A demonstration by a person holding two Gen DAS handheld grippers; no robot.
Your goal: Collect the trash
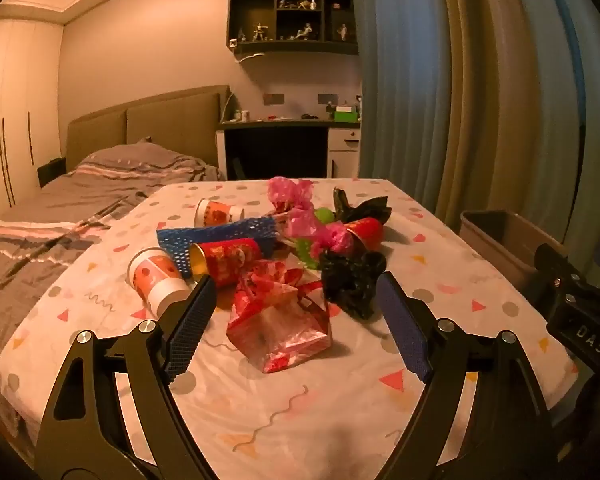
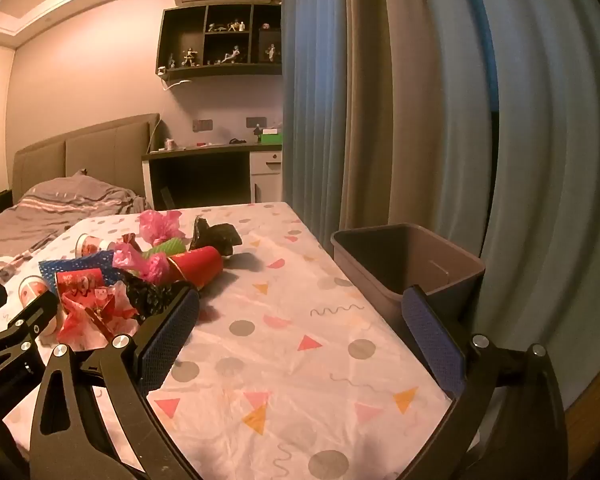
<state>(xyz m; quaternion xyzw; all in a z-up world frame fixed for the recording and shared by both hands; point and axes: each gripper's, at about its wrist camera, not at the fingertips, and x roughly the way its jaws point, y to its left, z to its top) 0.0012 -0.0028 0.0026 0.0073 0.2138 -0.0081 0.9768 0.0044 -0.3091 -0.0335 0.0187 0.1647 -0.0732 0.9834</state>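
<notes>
On the bench [image 1: 340, 420] your left gripper [image 1: 296, 328] has its fingers apart by the red wrapper [image 1: 280, 328]: light, crinkly, soft, so pinch its bunched top; right gripper [image 2: 300, 332] gapes empty.

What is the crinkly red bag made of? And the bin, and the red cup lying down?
The red bag looks like thin glossy plastic or foil: it shines and holds sharp creases. The bin looks like hard, matte grey plastic, with smooth stiff walls. The red cup seems to be printed paper with a rolled rim, though that is less sure.
</notes>
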